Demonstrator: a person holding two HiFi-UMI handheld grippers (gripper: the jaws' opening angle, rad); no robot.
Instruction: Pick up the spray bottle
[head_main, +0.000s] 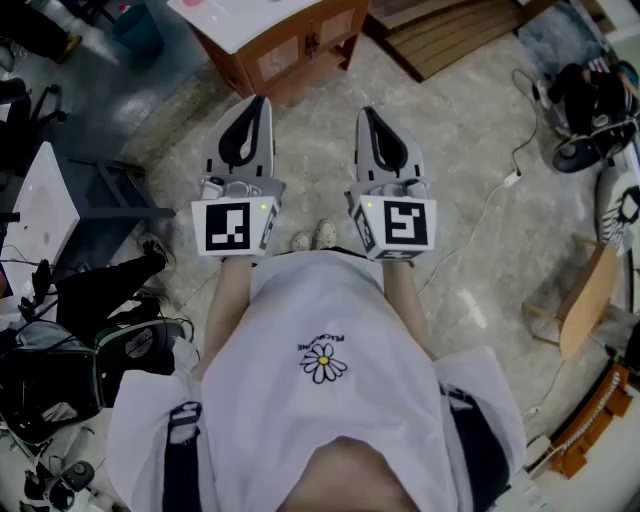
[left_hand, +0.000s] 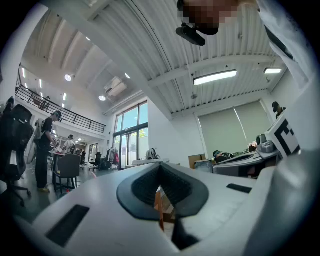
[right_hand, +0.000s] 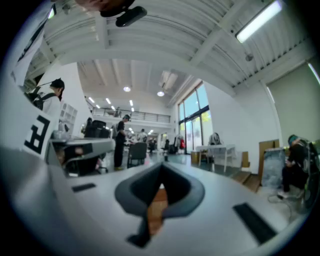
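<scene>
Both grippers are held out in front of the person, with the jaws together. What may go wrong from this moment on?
1. No spray bottle shows in any view, so it must first be found.
2. The left gripper and the right gripper are shut and empty. Unless they open before the approach, they would likely push a bottle over.
3. A white cable lies on the floor at the right. A step that way may catch it.

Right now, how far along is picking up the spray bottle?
Done: nothing. In hand: the left gripper and right gripper are both shut and empty, held out over the floor. Left: everything; no spray bottle shows in any view, so it must be found, reached and gripped.
</scene>
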